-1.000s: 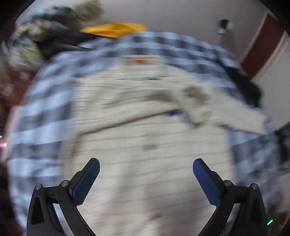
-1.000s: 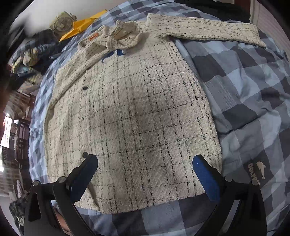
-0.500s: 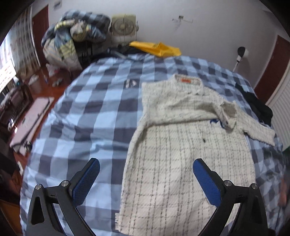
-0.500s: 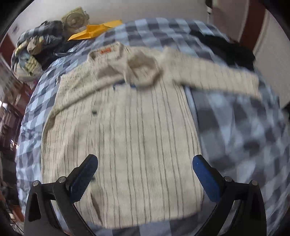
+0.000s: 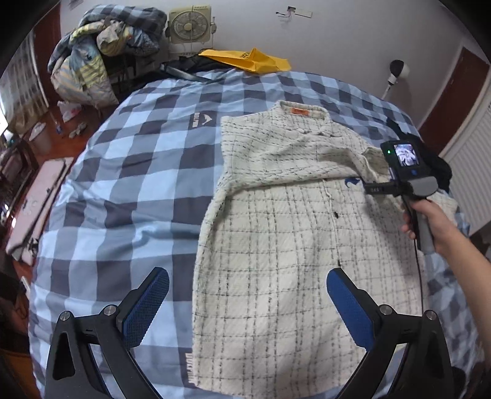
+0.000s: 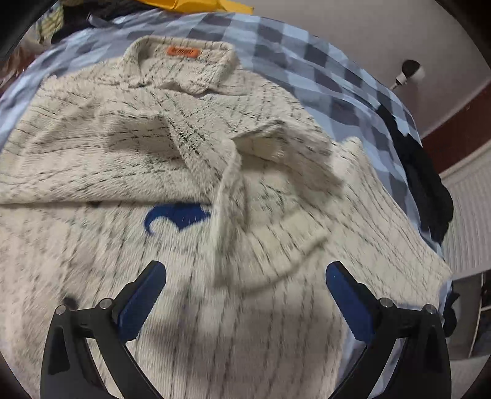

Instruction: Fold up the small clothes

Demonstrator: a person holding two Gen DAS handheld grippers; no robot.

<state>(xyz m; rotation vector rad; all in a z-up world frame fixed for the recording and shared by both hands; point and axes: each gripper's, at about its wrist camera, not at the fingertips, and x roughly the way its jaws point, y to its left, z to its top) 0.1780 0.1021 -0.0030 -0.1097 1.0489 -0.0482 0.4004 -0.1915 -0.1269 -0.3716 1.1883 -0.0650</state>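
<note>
Both grippers are spread wide, holding nothing: left gripper [image 5: 248, 304], right gripper [image 6: 246, 293]. Cream checked shirt [image 5: 294, 245] lies flat on the bed [image 5: 129, 172], collar at twelve o'clock. Best pinch the folded-in sleeve cuff [image 6: 270, 221] squarely at its edge, then smooth it.

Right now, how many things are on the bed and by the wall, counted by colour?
Cream: 1, the checked jacket
Yellow: 1, the bag
Black: 1, the dark clothes at the bed's edge
Beige: 1, the fan
Total: 4
</note>
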